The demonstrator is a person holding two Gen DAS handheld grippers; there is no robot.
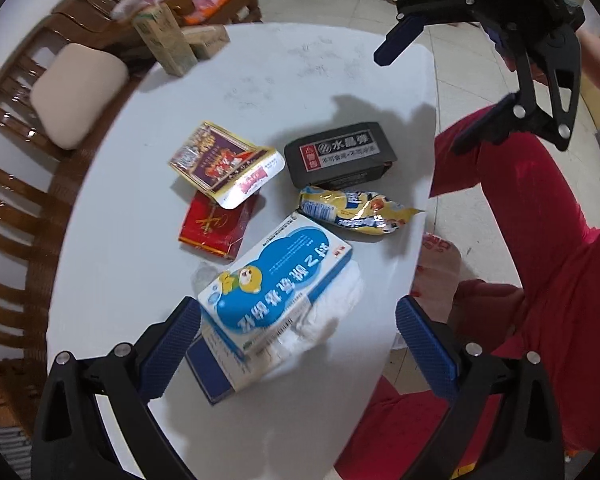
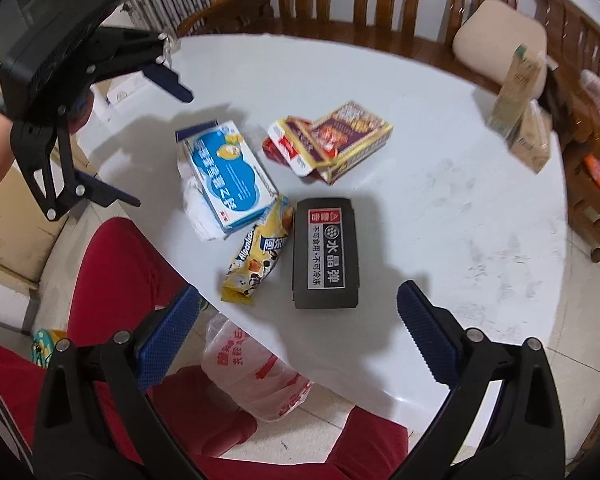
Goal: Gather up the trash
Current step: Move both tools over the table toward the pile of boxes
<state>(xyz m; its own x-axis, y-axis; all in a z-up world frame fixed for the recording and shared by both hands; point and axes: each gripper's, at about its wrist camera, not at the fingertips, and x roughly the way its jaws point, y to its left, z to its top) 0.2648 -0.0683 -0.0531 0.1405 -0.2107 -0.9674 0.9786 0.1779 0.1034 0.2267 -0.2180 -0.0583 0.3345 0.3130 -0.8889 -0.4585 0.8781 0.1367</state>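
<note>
Left gripper: fingers spread wide, nothing held; the blue-and-white medicine box lies between and just ahead of the fingers, its near end close to the left pad, resting on crumpled white tissue and over a dark blue flat piece; ahead of the box, a red packet with a purple-and-gold carton lying partly across it, flap open; ahead and to the right of the fingers, a yellow snack wrapper, and beyond it a dark grey case with a printed label; all lie on the white round table. Right gripper: fingers likewise spread wide and empty, poised above the table's near edge; the dark grey case sits just ahead, between the finger lines, not touched; the yellow snack wrapper lies touching or just beside the case on its left; the medicine box is further ahead and left, the purple-and-gold carton straight ahead beyond the case; a clear plastic bag with red print hangs below the table edge, between the fingers and the person's red trousers; far ahead to the right, two upright cardboard cartons stand near the table's rim; a wooden bench with a beige cushion lies beyond the table.
</note>
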